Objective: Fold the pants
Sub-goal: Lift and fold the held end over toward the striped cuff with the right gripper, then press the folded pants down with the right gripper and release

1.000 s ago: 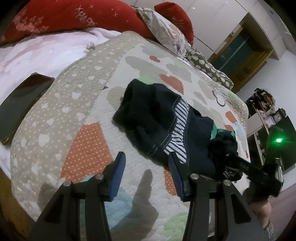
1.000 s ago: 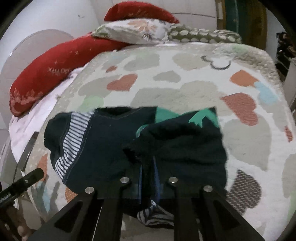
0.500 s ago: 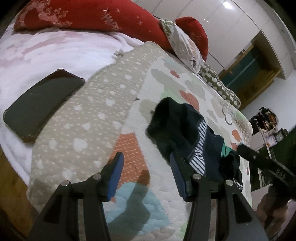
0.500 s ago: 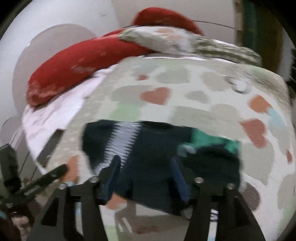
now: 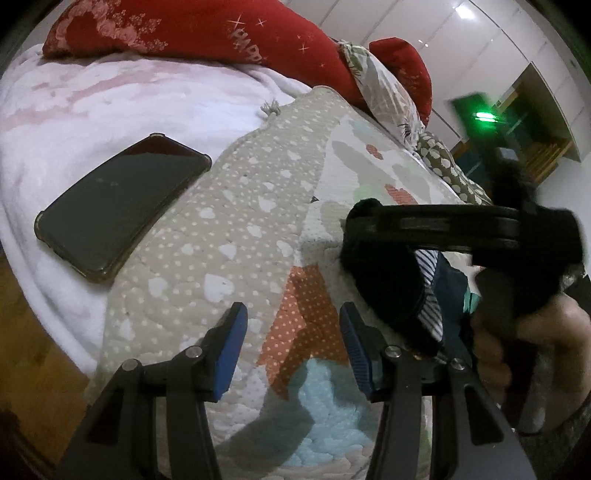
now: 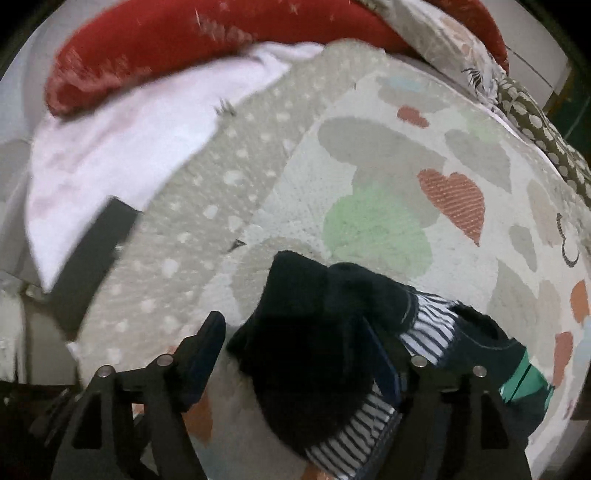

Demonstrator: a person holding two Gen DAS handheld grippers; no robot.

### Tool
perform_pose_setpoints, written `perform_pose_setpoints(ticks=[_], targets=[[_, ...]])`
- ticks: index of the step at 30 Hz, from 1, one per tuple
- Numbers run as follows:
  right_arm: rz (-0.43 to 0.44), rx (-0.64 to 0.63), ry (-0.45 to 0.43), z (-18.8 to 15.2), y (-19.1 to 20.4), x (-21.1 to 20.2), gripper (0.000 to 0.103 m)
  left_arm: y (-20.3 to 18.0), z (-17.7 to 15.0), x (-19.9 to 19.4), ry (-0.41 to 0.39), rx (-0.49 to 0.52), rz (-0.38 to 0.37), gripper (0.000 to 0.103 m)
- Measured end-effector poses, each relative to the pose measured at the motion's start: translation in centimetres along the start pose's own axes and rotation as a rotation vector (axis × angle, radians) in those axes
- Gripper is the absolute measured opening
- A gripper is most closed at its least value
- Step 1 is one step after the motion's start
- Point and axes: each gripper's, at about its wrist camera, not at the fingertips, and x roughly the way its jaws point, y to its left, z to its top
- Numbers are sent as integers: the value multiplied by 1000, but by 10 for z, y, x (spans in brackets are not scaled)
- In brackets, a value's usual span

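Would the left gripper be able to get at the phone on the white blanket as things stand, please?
Probably yes. The left gripper stands open and empty over the quilt, and the phone lies bare on the white blanket with nothing on or against it. The pants sit off to the other side.

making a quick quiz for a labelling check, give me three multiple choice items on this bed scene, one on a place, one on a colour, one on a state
1. Where does the phone lie?
A. on the white blanket beside the heart-print quilt
B. on top of the pants
C. on the long pillow

2. What colour is the long pillow at the head of the bed?
A. blue
B. red
C. yellow

3. How does the left hand-held gripper stand?
A. shut on the pants
B. shut on the phone
C. open, with only quilt between its pads

Answers:
1 A: the phone rests on the white blanket, just off the quilt's edge.
2 B: it is red with pale print.
3 C: the blue pads stand apart over the quilt; the pants lie off to their right.
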Motion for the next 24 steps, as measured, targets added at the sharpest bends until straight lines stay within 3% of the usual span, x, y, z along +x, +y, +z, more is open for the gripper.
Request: perform_pose_setpoints(ticks=[4, 5, 7, 9, 15, 17, 21, 22, 23, 24], targets=[[-103, -61, 64, 3, 12, 27, 75, -1, 0, -1, -1, 2, -9, 56], [-113, -81, 57, 1, 14, 28, 69, -2, -1, -1, -4, 3, -10, 57], [-135, -86, 31, -3, 11, 21, 41, -5, -1, 1, 0, 3, -16, 57], [-118, -66, 16, -5, 2, 13, 30, -9, -2, 3, 6, 1, -43, 57], [19, 27, -36, -8, -30, -19, 27, -48, -4, 19, 14, 71, -158, 58], [48, 41, -42, -7, -33, -26, 27, -61, -5, 27, 13, 84, -202, 66], [97, 73, -45, -9, -40, -35, 27, -83, -2, 41, 1, 97, -230, 65], [110, 85, -46, -10, -43, -37, 27, -87, -2, 43, 3, 97, -234, 49], [117, 95, -50, -12, -46, -39, 27, -92, -1, 47, 15, 101, -250, 20], [123, 105, -58, -13, -50, -41, 27, -97, 0, 50, 35, 109, -255, 8]])
